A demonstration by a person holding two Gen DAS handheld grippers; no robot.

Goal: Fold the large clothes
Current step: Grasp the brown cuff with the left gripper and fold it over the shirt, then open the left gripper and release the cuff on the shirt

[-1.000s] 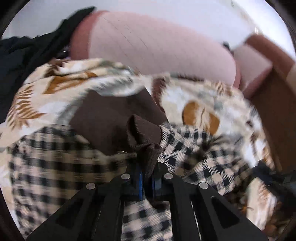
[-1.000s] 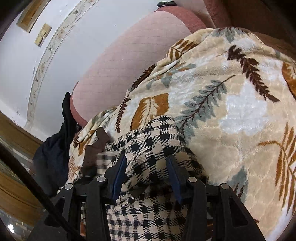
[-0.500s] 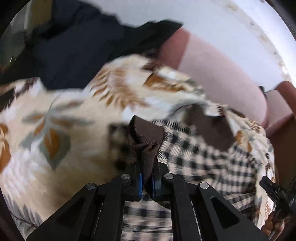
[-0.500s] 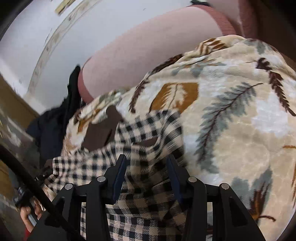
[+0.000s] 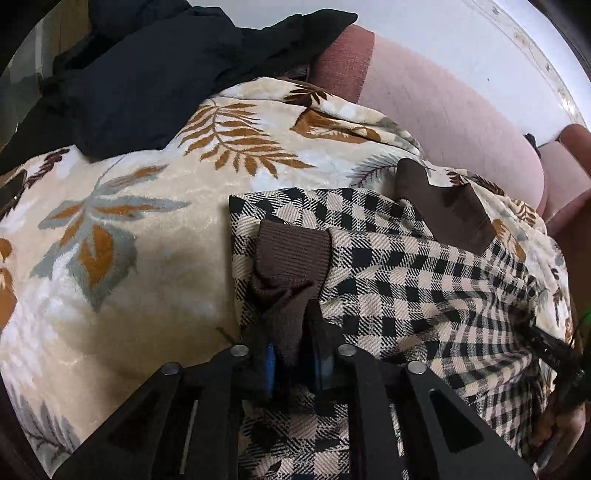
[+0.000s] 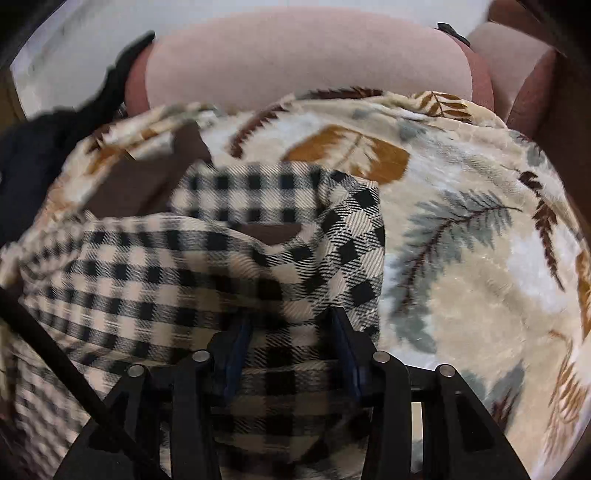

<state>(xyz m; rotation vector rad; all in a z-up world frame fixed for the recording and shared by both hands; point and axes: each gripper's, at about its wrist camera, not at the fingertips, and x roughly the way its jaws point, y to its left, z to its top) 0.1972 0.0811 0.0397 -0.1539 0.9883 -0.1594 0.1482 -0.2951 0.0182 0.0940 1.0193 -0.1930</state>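
Nearest, a brown ribbed cuff (image 5: 291,254) is pinched between the closed fingers of the left gripper (image 5: 291,360). The right gripper (image 6: 290,349) is held with fingers apart over the checked jacket (image 6: 207,266), whether gripping cannot be told. The jacket is spread, sleeve laid inward, on a leaf-patterned blanket (image 5: 122,221). Folding appears partly done. Farther back, a pink sofa back (image 6: 306,62) is seen.

left hand-held gripper (image 5: 293,363) clamped, right hand-held gripper (image 6: 291,334) spread

A pink sofa backrest (image 5: 443,110) curves across the upper right; a leaf-print blanket (image 5: 129,221) covers the seat; a white wall (image 5: 461,33) stands behind; dark clothing (image 5: 147,74) is heaped upper left.
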